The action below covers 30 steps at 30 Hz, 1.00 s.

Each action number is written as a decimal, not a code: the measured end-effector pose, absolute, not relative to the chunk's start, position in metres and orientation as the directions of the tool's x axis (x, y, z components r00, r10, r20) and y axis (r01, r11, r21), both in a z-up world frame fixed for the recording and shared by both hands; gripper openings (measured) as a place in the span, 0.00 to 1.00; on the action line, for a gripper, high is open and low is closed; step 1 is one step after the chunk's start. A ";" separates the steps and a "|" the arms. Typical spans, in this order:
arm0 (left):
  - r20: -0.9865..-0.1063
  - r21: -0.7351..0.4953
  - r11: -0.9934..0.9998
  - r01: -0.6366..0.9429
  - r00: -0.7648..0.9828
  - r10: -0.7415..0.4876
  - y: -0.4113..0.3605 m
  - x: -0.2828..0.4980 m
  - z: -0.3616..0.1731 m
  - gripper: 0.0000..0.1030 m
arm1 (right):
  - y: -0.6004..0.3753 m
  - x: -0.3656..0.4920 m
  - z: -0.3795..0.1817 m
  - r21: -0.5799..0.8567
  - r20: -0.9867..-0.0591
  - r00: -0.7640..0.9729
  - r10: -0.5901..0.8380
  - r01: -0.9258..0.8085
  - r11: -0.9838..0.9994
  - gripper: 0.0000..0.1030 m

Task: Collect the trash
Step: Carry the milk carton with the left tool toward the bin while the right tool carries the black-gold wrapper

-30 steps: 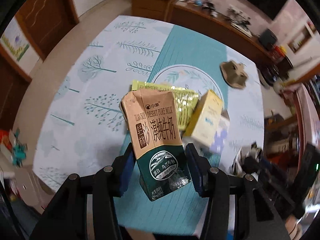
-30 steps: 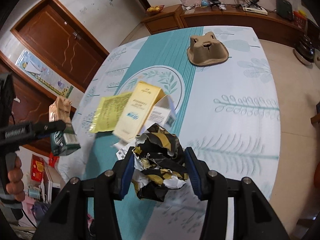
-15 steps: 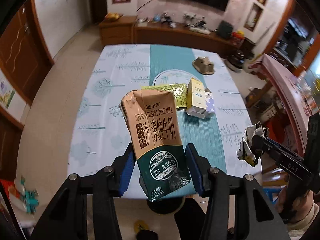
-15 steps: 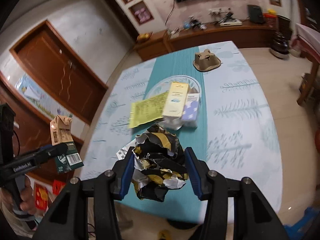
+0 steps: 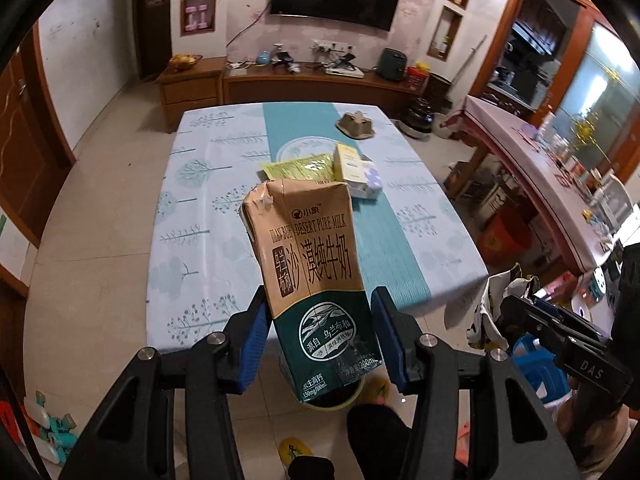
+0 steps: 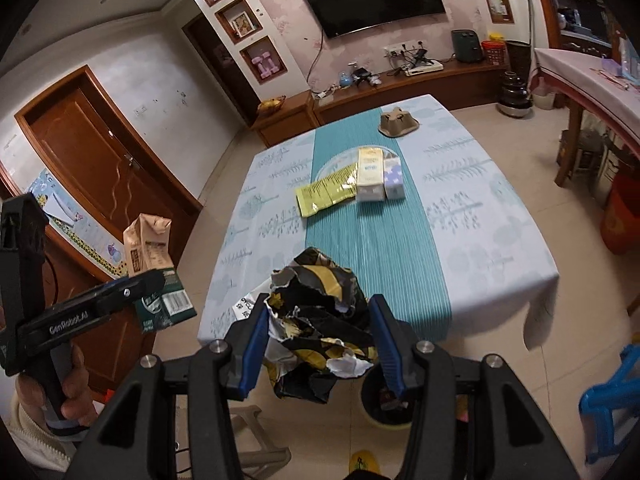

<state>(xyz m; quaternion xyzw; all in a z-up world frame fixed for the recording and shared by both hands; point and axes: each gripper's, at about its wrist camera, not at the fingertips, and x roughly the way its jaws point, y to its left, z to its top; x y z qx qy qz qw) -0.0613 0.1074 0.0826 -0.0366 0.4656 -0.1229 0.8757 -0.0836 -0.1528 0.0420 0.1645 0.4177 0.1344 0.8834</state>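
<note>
My left gripper is shut on a tan and green milk carton, held upright off the near edge of the table. My right gripper is shut on a crumpled black, yellow and white wrapper. Each gripper shows in the other's view: the carton at the left, the wrapper at the right. Below both, on the floor, part of a round bin with a yellowish rim peeks out. A yellow-green packet, a yellow box and a white and purple box lie on the table.
A brown paper cup tray sits at the table's far end. A blue plastic stool stands on the floor at the right, an orange bucket beside a second table. A wooden sideboard lines the far wall.
Both grippers have pulled back from the table and risen, carrying the carton and the wrapper. The table now looks farther off and the floor bin has come into view.
</note>
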 end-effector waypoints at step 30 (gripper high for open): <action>-0.945 -0.149 0.960 0.236 0.250 -0.209 -0.004 -0.106 -0.102 0.47 | -0.186 -0.127 -0.139 0.538 -0.801 0.329 0.500 0.032 0.842 0.48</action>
